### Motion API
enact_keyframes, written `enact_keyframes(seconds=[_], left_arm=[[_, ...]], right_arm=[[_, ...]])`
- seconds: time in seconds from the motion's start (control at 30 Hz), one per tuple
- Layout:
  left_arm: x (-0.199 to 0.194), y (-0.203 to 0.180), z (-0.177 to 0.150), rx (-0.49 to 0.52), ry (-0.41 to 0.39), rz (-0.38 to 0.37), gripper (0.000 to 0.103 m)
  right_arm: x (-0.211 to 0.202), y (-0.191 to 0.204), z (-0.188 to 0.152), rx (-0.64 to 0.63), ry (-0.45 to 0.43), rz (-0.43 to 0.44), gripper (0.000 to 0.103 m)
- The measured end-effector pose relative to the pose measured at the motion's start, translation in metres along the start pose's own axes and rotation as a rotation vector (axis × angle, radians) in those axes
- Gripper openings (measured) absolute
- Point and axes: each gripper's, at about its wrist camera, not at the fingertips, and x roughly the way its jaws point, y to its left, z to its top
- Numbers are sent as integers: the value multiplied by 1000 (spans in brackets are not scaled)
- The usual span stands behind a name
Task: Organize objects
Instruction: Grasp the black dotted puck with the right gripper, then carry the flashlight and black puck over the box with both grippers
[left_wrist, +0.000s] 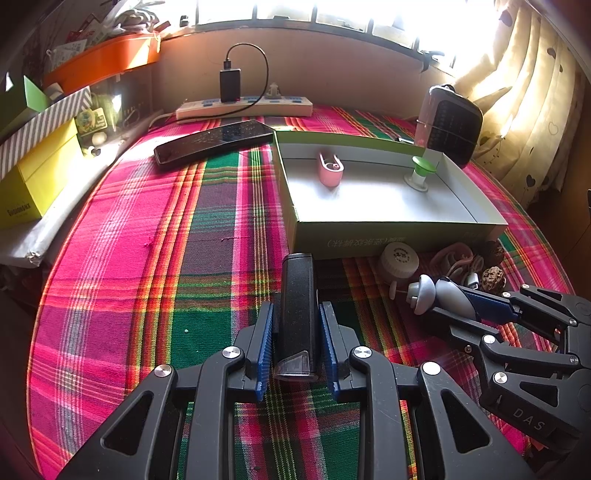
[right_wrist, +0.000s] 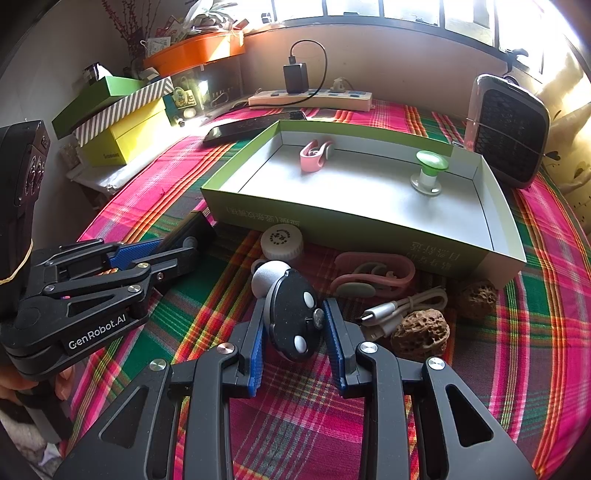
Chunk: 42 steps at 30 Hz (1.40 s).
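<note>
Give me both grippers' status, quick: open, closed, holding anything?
Left gripper: closed on the black rectangular device.
Right gripper: closed on the black-and-grey round gadget.

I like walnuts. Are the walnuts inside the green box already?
No, both walnuts lie on the plaid cloth in front of the green box, not inside it.

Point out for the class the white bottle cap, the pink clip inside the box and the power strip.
white bottle cap (right_wrist: 281, 240), right wrist view, on its printed top.
pink clip (left_wrist: 330, 170), left wrist view, on its rounded front end.
power strip (left_wrist: 243, 106), left wrist view, on its long white body.
</note>
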Motion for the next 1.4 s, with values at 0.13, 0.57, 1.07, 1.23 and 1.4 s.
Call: enact_keyframes(seconds=[0.13, 0.57, 1.07, 1.23, 1.4], left_arm=[[0, -1, 1, 4, 5, 0, 22], [-7, -8, 2, 16, -2, 4, 21], [-24, -14, 5, 32, -39, 4, 21], [-25, -14, 2, 33, -38, 4, 21], [-21, -15, -3, 32, -18, 9, 21]], right_arm=[[-1, 0, -1, 0, -4, 3, 29], [-8, 0, 0, 0, -24, 4, 29], [-25, -3, 3, -1, -71, 4, 29], [-28, -3, 2, 1, -76, 5, 29], [-28, -3, 0, 5, -76, 9, 29]])
